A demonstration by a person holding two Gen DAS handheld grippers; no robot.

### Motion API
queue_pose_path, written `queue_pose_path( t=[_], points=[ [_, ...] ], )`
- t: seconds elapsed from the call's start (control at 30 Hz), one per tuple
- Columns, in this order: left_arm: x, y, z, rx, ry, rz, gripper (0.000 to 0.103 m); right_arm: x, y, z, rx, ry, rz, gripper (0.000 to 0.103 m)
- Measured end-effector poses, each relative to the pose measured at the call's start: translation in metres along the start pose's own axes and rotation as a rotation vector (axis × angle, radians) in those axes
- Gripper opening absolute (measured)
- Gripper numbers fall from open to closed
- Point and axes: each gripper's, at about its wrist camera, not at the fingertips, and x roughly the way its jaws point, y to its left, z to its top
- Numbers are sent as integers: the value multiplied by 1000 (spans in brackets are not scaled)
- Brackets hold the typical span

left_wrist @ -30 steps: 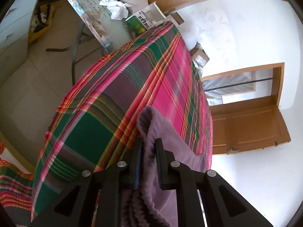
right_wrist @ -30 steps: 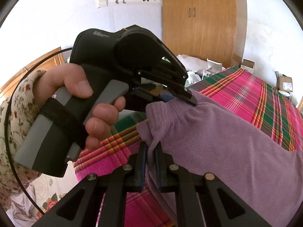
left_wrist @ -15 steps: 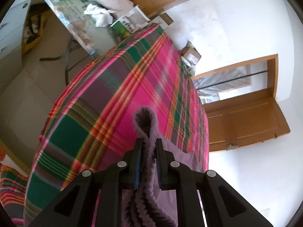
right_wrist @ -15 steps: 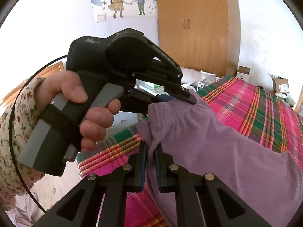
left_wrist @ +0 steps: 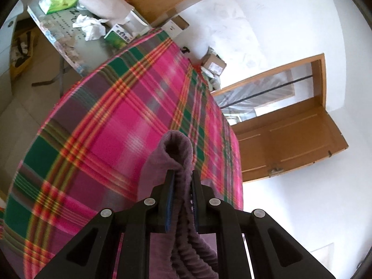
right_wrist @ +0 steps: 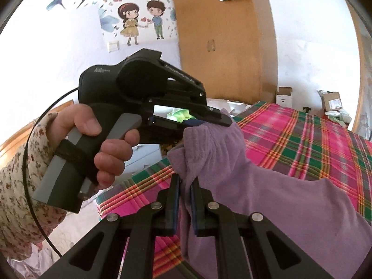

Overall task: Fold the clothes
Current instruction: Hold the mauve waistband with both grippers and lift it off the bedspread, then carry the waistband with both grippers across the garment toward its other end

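Note:
A purple fleece garment (right_wrist: 267, 186) hangs over a bed with a pink, green and red plaid cover (left_wrist: 121, 121). My left gripper (left_wrist: 181, 174) is shut on its ribbed edge (left_wrist: 179, 148), which bulges up in a loop past the fingertips. My right gripper (right_wrist: 184, 180) is shut on another bunched edge (right_wrist: 204, 144) close by. In the right wrist view the left gripper (right_wrist: 209, 122), held by a hand (right_wrist: 97, 139) in a floral sleeve, pinches the cloth just beyond my right fingertips. The rest of the garment drapes to the right over the bed.
A folding table (left_wrist: 67, 37) beyond the bed holds tissues, a green pack and small boxes. A wooden wardrobe (right_wrist: 223, 41) and cardboard boxes (right_wrist: 283, 95) stand by the far wall. An open wooden door (left_wrist: 286, 137) is on the right. White cloth (right_wrist: 25, 262) lies low on the left.
Both grippers have risen with the purple garment, lifting its edge off the bed. The left view now looks farther along the bed. Both grips are unchanged.

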Motion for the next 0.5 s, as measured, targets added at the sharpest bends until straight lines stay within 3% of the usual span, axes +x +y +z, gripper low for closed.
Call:
queue_pose_path(
  t=[0.5],
  points=[
    [34,-57,-26,92,71,-78,13,-57,-31,-13,50,-74,-63,9]
  ],
)
